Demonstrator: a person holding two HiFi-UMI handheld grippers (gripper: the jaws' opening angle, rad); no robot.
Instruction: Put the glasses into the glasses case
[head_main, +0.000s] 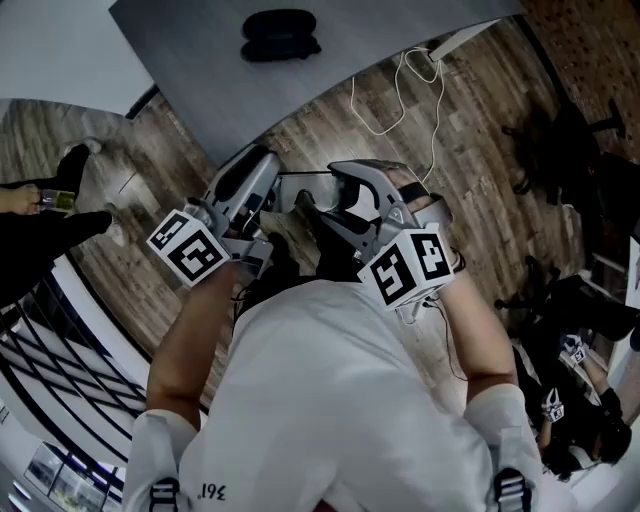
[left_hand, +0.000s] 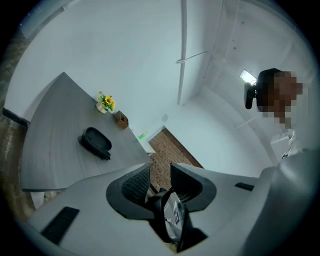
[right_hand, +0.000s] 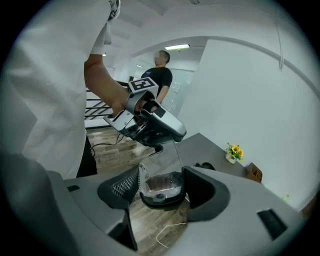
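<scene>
The dark-rimmed glasses (head_main: 305, 178) hang in the air between my two grippers, above the wooden floor. My left gripper (head_main: 272, 188) is shut on one end; the left gripper view shows a lens (left_hand: 173, 220) edge-on between its narrow jaws (left_hand: 160, 181). My right gripper (head_main: 338, 198) is shut on the other lens (right_hand: 161, 184), whose rim spans both pads. The right gripper view also shows the left gripper (right_hand: 157, 144) holding the frame from above. The black glasses case (head_main: 280, 35) lies closed on the grey table (head_main: 200, 70), well ahead of both grippers, and shows again (left_hand: 96, 142).
A small pot of yellow flowers (left_hand: 105, 103) and a wooden box (left_hand: 120, 119) stand at the table's far edge by the white wall. A white cable (head_main: 400, 90) lies on the floor. Other people stand at the left (head_main: 40, 240), and chairs (head_main: 560, 140) crowd the right.
</scene>
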